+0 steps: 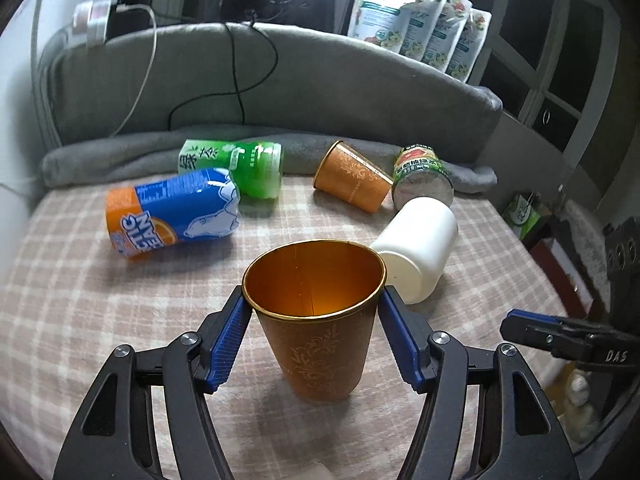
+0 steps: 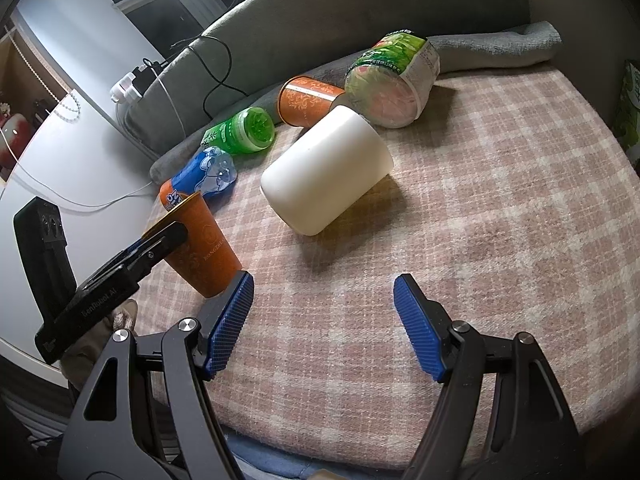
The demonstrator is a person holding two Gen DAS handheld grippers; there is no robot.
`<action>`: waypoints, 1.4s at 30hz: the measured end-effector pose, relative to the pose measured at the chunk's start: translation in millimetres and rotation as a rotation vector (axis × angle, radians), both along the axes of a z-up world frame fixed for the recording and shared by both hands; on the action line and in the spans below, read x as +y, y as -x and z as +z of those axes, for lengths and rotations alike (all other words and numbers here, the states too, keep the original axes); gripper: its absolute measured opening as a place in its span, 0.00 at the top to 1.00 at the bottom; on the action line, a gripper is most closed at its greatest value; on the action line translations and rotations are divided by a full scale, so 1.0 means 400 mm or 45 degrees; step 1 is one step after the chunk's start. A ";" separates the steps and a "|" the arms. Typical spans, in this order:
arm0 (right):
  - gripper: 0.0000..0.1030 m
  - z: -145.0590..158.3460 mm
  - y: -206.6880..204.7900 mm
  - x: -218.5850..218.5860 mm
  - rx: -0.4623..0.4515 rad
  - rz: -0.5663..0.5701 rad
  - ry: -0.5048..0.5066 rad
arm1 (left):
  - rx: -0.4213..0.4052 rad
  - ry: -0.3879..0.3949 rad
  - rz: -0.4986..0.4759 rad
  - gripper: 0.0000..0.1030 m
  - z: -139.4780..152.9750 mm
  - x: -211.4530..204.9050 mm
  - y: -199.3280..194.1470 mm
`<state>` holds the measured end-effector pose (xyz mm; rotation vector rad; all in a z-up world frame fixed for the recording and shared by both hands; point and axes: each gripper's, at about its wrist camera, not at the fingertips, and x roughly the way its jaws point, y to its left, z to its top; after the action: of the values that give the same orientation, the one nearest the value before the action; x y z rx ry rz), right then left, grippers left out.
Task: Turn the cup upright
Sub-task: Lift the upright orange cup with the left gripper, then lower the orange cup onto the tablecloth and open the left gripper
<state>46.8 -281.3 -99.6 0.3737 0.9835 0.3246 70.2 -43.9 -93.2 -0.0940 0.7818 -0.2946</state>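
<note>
An orange paper cup (image 1: 316, 312) stands upright on the checked blanket (image 1: 100, 320), pinched just below its rim by the left hand-held gripper (image 1: 314, 340). Light and crushable, it wants gentle pressure. The right hand-held gripper (image 2: 324, 320) is wide open, empty.

"DAS" on right gripper (image 1: 560, 336), "GenRobot.AI" on left gripper (image 2: 104, 280)

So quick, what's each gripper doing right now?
Left gripper: shut on the orange cup, upright.
Right gripper: open, holding nothing.

An orange cup (image 1: 316, 320) stands upright on the checked blanket (image 1: 80, 320), mouth up. The left gripper (image 1: 314, 316) has its blue pads (image 1: 230, 344) at the rim on both sides.
</note>
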 end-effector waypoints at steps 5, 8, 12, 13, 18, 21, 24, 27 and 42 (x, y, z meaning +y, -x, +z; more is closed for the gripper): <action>0.27 0.004 0.001 -0.001 -0.002 -0.004 0.005 | -0.020 -0.034 -0.010 0.37 -0.005 -0.008 0.009; 0.27 0.007 0.002 -0.002 -0.006 -0.006 0.008 | -0.010 -0.032 -0.020 0.37 -0.012 -0.010 0.013; 0.27 0.010 0.004 -0.001 -0.014 -0.009 0.017 | -0.018 -0.044 -0.027 0.37 -0.014 -0.013 0.022; 0.27 0.011 0.005 0.000 -0.017 -0.009 0.022 | -0.023 -0.051 -0.030 0.37 -0.012 -0.015 0.026; 0.27 0.016 0.006 0.006 -0.033 -0.006 0.042 | -0.034 -0.073 -0.042 0.37 -0.014 -0.023 0.041; 0.27 0.018 0.007 0.009 -0.041 -0.003 0.050 | -0.036 -0.080 -0.050 0.37 -0.014 -0.025 0.049; 0.27 0.020 0.009 0.011 -0.045 -0.002 0.054 | -0.036 -0.080 -0.053 0.37 -0.014 -0.026 0.052; 0.27 0.021 0.009 0.011 -0.047 0.000 0.054 | -0.035 -0.079 -0.061 0.37 -0.015 -0.028 0.059; 0.27 0.035 0.024 0.011 -0.063 0.006 0.058 | -0.010 -0.058 -0.078 0.36 -0.016 -0.023 0.080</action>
<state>37.4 -276.8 -85.5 0.3204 0.9419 0.3133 38.2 -53.0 -99.7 -0.0259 0.7840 -0.3350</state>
